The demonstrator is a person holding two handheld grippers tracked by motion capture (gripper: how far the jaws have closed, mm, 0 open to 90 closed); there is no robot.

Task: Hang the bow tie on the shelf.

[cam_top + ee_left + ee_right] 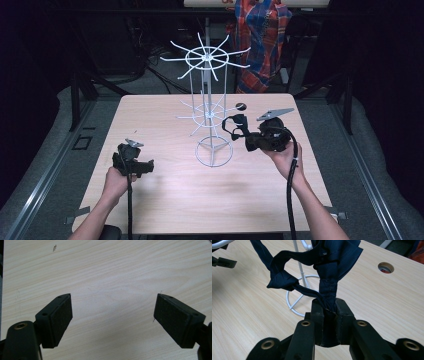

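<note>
Right hand-held gripper point(329, 308): clenched tight on a dark navy cloth point(329, 272), jaws pressed together on a bunched fold of it; in the high view this hand-held gripper point(239, 131) is held up off the bench, just right of the rack.
Dark navy cloth: it rises from the jaws and twists off to one side in a loop; in the high view the cloth point(235, 125) hangs in the air beside the rack's lower tier, clear of the bench top.
Left hand-held gripper point(113, 312): released, jaws spread wide with nothing but bare wood between them; in the high view it point(145, 166) sits low at the near left of the bench, well apart from the rack.
White wire rack point(209, 90): upright at mid-bench, ring base on the wood, two tiers of spoke arms; its ring base point(298, 296) shows behind the cloth in the right gripper view.
Bench point(165, 200): pale wood grain, with a round hole point(385, 267) near its far edge.
Background: a red and blue plaid cloth point(262, 35) hangs beyond the bench.
</note>
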